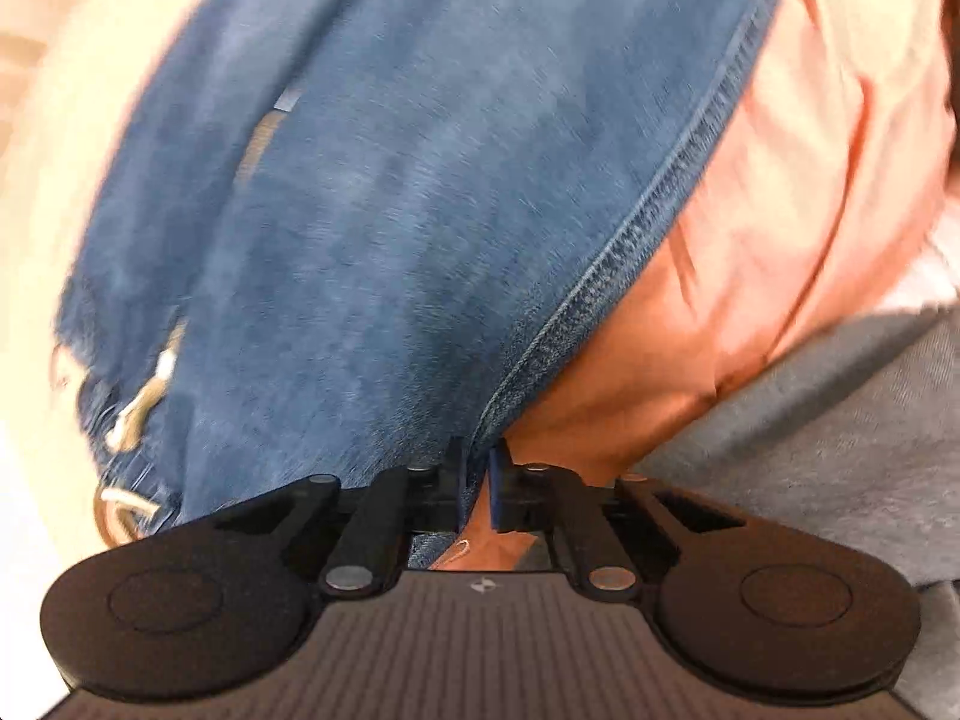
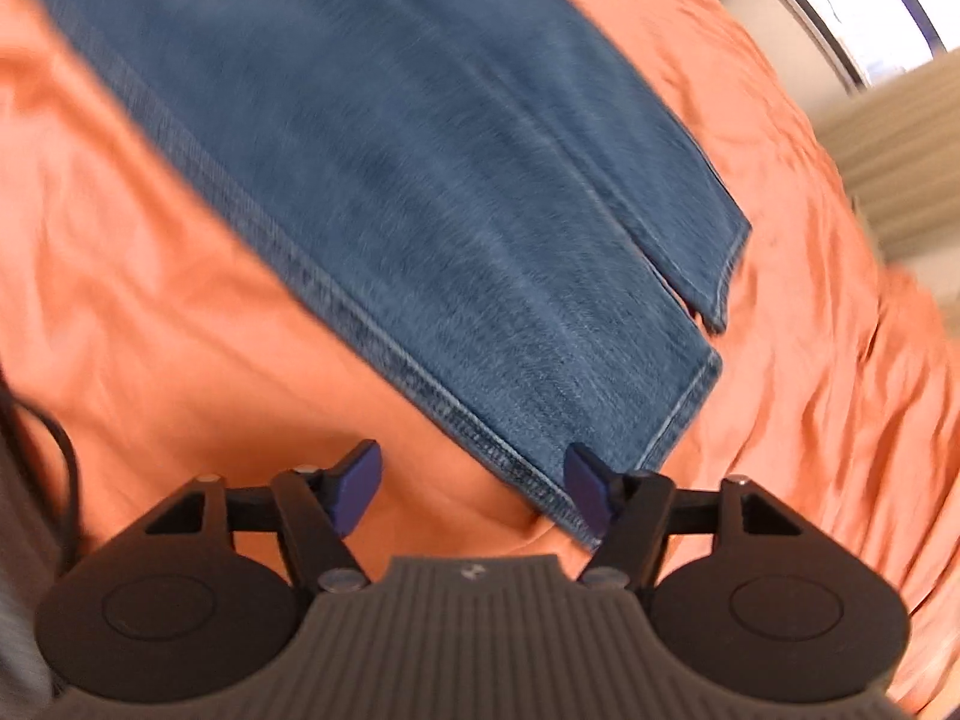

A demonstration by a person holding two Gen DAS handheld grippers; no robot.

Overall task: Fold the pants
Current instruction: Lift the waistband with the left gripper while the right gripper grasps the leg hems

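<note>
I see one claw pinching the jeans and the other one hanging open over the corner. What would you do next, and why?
Probably close the right gripper on the hem corner of the jeans. Its jaws stand open astride the side seam, touching nothing firmly, while the left gripper is already shut on the same seam edge. With both ends held, the leg could be lifted off the orange sheet and folded over.

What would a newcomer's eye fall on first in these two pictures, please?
Probably the faded blue denim pants, stretched diagonally across the wrinkled orange bedsheet that fills both views. Next, the left claw, shut on the pants' stitched side seam at the bottom of its view. The right claw stands open beside the hem corner, one blue pad at the seam.
</note>
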